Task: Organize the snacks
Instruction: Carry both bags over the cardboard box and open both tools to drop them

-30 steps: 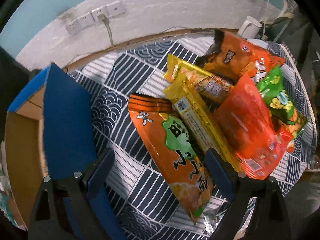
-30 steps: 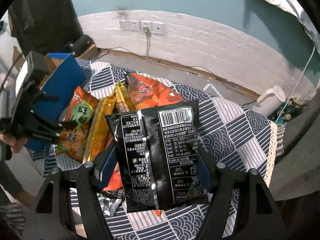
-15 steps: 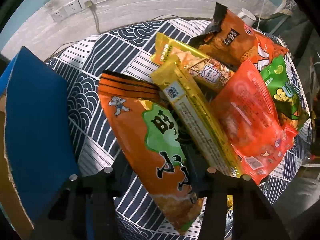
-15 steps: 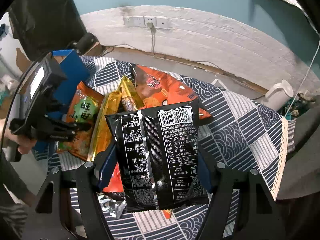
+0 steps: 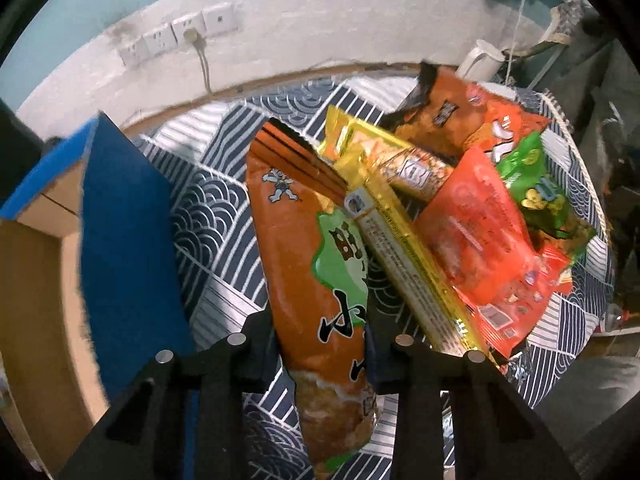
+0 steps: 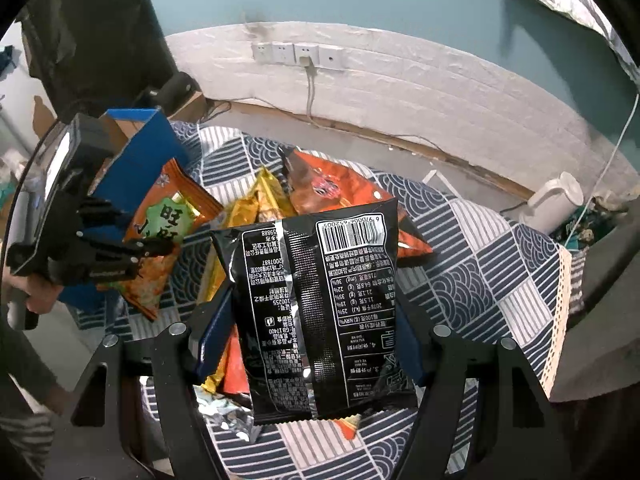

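Orange snack bag with green patch (image 5: 320,276): sealed, lifted at one end, tilted beside the blue box. Black packet (image 6: 320,312): sealed, back side with barcode showing, raised above the pile. Yellow packets (image 5: 404,240), red pouch (image 5: 480,248), green bag (image 5: 536,188) and orange chip bag (image 5: 460,120) lie overlapped on the patterned cloth.

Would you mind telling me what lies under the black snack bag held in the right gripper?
Beneath the black bag show edges of a yellow packet, a red packet, crinkled silver foil and the patterned tablecloth. The bag covers the rest of them.
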